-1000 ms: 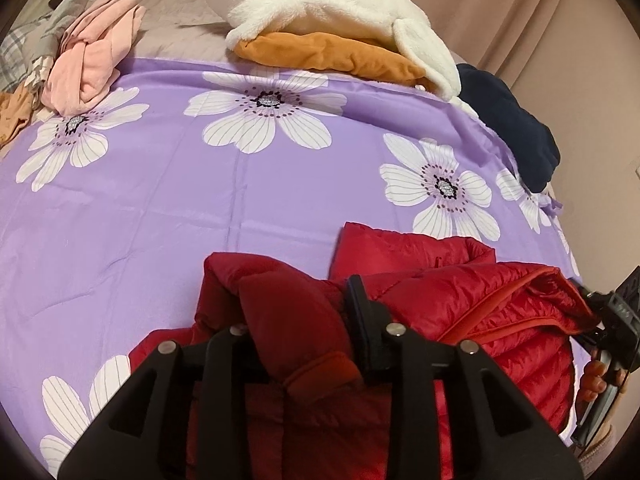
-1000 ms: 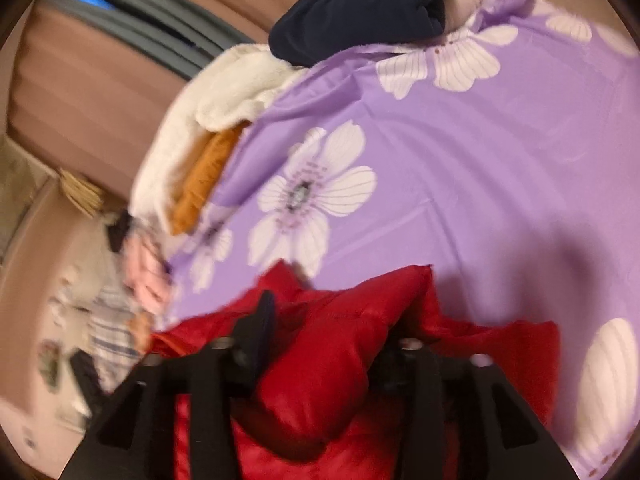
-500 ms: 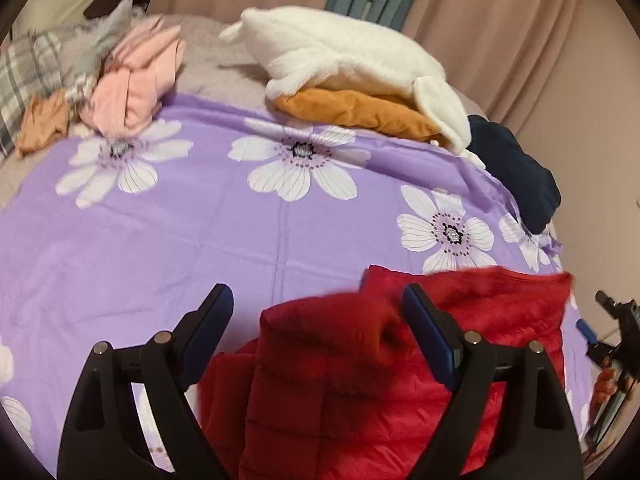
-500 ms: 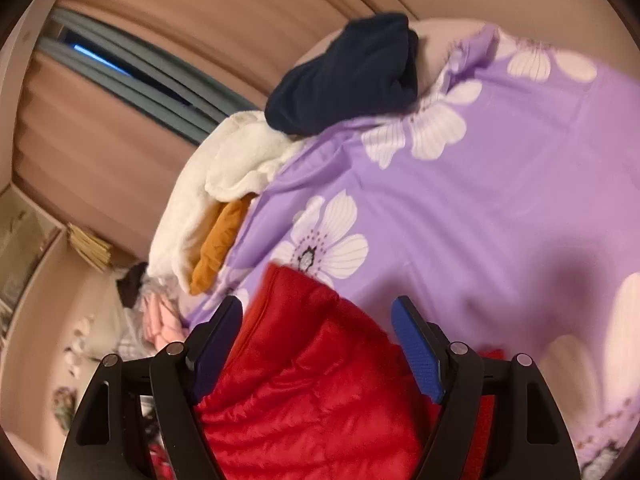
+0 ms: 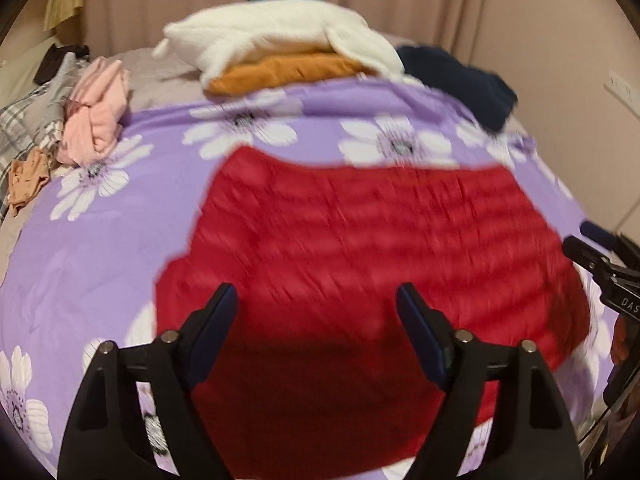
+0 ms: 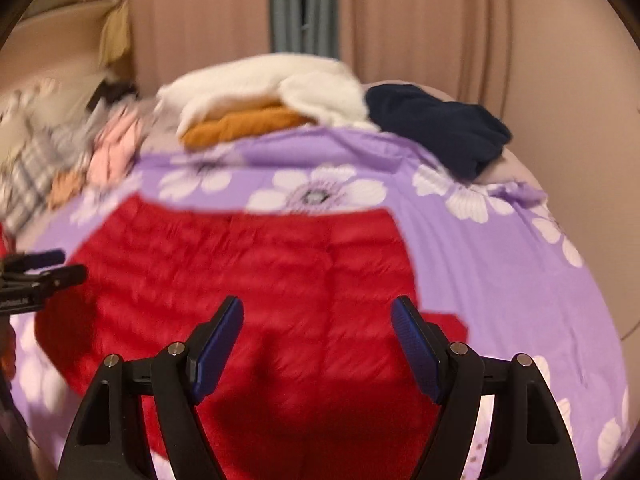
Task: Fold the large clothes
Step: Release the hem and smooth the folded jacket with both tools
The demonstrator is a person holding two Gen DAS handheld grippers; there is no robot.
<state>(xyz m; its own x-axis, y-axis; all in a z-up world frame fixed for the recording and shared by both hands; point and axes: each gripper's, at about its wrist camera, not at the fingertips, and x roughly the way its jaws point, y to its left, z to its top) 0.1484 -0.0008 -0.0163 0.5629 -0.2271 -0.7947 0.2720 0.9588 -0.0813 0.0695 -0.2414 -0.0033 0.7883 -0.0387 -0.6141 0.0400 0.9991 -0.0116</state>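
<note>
A red quilted puffer jacket lies spread flat on the purple flowered bed sheet. My left gripper hovers over the jacket's near part; its jaws are closing a little, with nothing between them and the pads off the fabric. My right gripper hangs open above the jacket's near right part, holding nothing. The right gripper also shows at the right edge of the left wrist view. The left gripper shows at the left edge of the right wrist view. Both views are blurred.
At the far end of the bed lie a white fleece on an orange garment, and a navy garment to the right. Pink and plaid clothes are heaped at far left. Curtains hang behind.
Both grippers were shut on bunched folds of the red jacket; they let go, opened and drew back. The jacket now lies flat. The right wrist view rolled upright.
</note>
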